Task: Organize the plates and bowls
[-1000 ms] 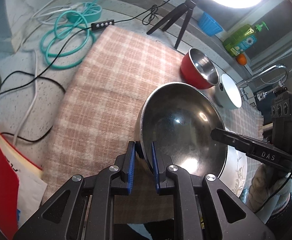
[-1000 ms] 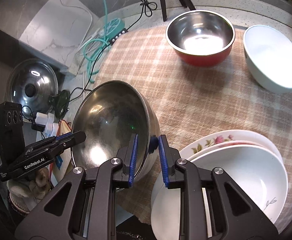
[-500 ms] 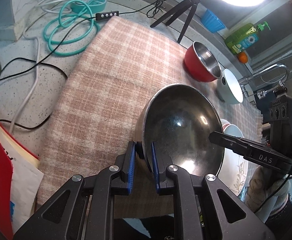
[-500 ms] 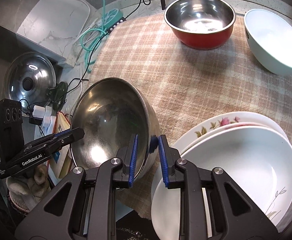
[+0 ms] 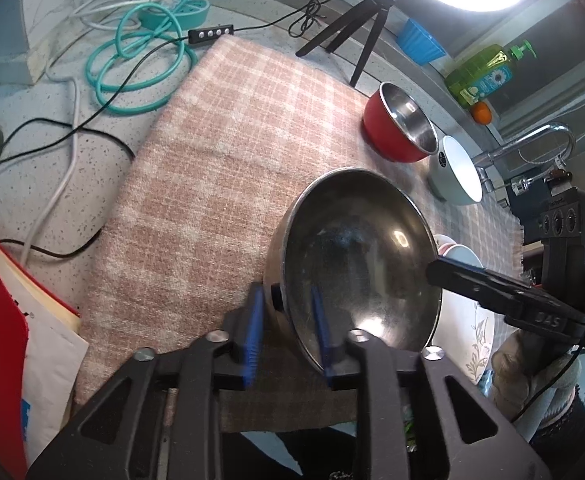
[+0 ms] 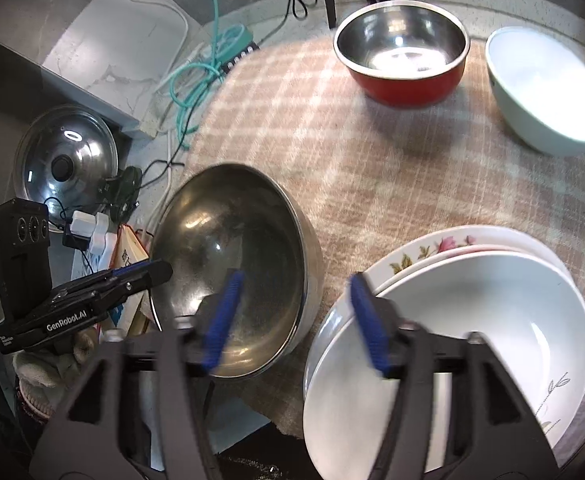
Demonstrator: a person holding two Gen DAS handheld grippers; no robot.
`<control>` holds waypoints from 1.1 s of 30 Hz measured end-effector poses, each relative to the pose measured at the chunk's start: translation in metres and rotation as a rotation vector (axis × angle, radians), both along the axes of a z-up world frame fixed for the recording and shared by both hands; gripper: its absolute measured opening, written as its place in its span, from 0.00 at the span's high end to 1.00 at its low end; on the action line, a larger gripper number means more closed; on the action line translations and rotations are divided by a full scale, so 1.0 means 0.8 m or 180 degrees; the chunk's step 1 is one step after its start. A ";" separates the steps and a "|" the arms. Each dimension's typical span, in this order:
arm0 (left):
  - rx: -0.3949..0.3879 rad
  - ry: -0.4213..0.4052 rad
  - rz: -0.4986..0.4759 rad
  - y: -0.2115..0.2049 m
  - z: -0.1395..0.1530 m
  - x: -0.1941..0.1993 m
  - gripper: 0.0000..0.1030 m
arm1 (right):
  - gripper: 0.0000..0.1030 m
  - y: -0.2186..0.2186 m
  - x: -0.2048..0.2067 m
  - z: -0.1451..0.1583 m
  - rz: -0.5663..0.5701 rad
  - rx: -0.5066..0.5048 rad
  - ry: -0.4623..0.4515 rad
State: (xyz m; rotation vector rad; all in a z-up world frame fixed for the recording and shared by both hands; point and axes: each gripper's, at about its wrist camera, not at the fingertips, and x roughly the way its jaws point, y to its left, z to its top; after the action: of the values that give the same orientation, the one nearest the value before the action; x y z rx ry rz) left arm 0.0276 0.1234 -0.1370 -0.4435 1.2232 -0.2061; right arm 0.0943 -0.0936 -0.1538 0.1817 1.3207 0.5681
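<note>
A large steel bowl (image 5: 356,264) sits on the pink plaid cloth (image 5: 220,160); it also shows in the right wrist view (image 6: 236,256). My left gripper (image 5: 286,320) is open, its jaws astride the bowl's near rim. My right gripper (image 6: 296,312) is open wide, its jaws astride the bowl's opposite rim. A stack of white plates (image 6: 472,312) lies just right of the bowl. A red bowl (image 6: 402,56) and a pale white bowl (image 6: 544,88) stand at the far end of the cloth.
A ring light tripod (image 5: 356,36), green hose (image 5: 140,68) and cables lie beyond the cloth. A red book (image 5: 0,320) sits at the left. A pot lid (image 6: 66,160) lies off the cloth. A faucet (image 5: 532,144) and soap bottle (image 5: 488,72) stand far right.
Both grippers were shut on the steel bowl's rim and have now opened, the right one wide. The bowl has come down onto the cloth beside the plates.
</note>
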 end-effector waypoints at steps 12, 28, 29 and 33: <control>0.0070 -0.0149 0.0081 0.005 0.024 0.011 0.49 | 0.19 -0.022 0.005 0.033 -0.0147 0.0054 -0.0229; 0.0048 -0.0380 -0.0046 -0.006 0.069 0.054 0.48 | 0.19 -0.119 0.025 0.113 -0.0474 -0.0052 -0.0617; 0.0047 -0.0390 -0.0053 -0.008 0.072 0.058 0.48 | 0.19 -0.128 0.029 0.117 -0.0506 -0.0068 -0.0638; 0.0073 -0.0436 -0.0127 -0.018 0.081 0.077 0.48 | 0.19 -0.159 0.049 0.132 -0.0583 -0.0098 -0.0682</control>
State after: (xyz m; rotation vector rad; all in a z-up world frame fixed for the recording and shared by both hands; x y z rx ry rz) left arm 0.0888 0.1091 -0.0722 -0.3790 1.0998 -0.2525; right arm 0.1337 -0.2207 -0.0484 0.2083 1.0913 0.3997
